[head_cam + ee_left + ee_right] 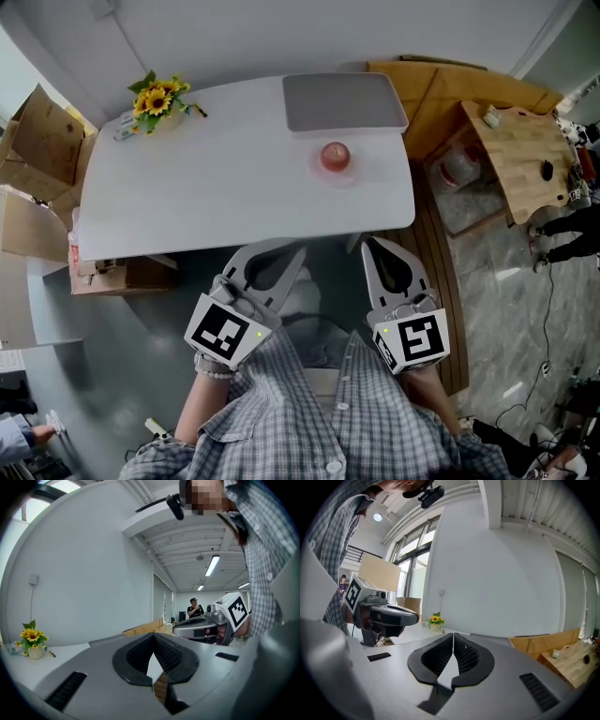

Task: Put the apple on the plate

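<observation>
Apple [335,156] sits on the white table [216,197], right of centre, just in front of a grey tray [344,101]. There's a faint pale ring under it; can't tell if that's a plate. Left gripper [299,248]: jaws fully closed, tips meeting, nothing between them. Right gripper [367,243]: same, closed and empty. Both are held at the table's near edge, well apart from the apple. Sunflowers [157,97] are in the far-left corner.
</observation>
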Demonstrator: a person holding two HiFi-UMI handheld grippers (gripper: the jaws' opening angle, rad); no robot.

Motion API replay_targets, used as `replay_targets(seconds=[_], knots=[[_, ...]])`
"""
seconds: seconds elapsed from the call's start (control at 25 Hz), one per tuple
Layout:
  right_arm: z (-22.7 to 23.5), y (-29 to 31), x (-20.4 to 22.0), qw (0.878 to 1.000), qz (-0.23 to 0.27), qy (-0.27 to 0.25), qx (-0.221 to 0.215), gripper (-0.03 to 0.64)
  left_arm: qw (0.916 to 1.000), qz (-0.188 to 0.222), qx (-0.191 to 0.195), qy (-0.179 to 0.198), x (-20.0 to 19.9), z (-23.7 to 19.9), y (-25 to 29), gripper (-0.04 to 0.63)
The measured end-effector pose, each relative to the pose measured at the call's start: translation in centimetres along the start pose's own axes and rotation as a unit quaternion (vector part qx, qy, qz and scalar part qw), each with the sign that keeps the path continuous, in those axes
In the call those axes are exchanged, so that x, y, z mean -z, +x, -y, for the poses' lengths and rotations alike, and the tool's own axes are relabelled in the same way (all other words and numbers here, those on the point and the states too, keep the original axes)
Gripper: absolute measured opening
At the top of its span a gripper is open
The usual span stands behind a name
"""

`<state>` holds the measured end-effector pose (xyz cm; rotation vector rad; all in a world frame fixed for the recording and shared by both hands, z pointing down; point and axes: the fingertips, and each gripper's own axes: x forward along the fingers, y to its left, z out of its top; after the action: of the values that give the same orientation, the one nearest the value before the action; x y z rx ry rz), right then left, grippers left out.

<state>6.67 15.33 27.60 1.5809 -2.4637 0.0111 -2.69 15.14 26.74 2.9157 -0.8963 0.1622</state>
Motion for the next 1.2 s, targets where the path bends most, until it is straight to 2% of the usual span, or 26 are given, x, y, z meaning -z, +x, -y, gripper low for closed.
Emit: replay_targets(seconds=[0.52, 0.72, 0.88, 1.08, 1.2], knots=[[5.4, 4.1, 0.1, 0.999, -0.024, -0.002, 0.035, 0.023, 0.9987, 0.001, 0.050, -0.012, -0.5, -3.6, 6.7, 0.009], [7.3, 6.5, -0.1, 0.999, -0.031, 0.005, 0.041, 0.023, 0.9980, -0.009, 0.059, -0.022, -0.6, -5.8, 9.2, 0.009], [8.9, 8.2, -0.2, 0.998, -0.038, 0.011, 0.049, 0.023, 0.9974, -0.015, 0.068, -0.014, -0.6, -7.3, 11.3, 0.009], [10.9, 10.5, -0.6, 0.997, -0.032, 0.037, 0.059, 0.023, 0.9968, -0.020, 0.075, -0.019, -0.3, -9.4, 13.4, 0.009], [11.7, 11.9, -0.7, 0.997, -0.034, 0.029, 0.060, 0.023, 0.9964, -0.025, 0.077, -0.023, -0.1, -10.5, 14.4, 0.009]])
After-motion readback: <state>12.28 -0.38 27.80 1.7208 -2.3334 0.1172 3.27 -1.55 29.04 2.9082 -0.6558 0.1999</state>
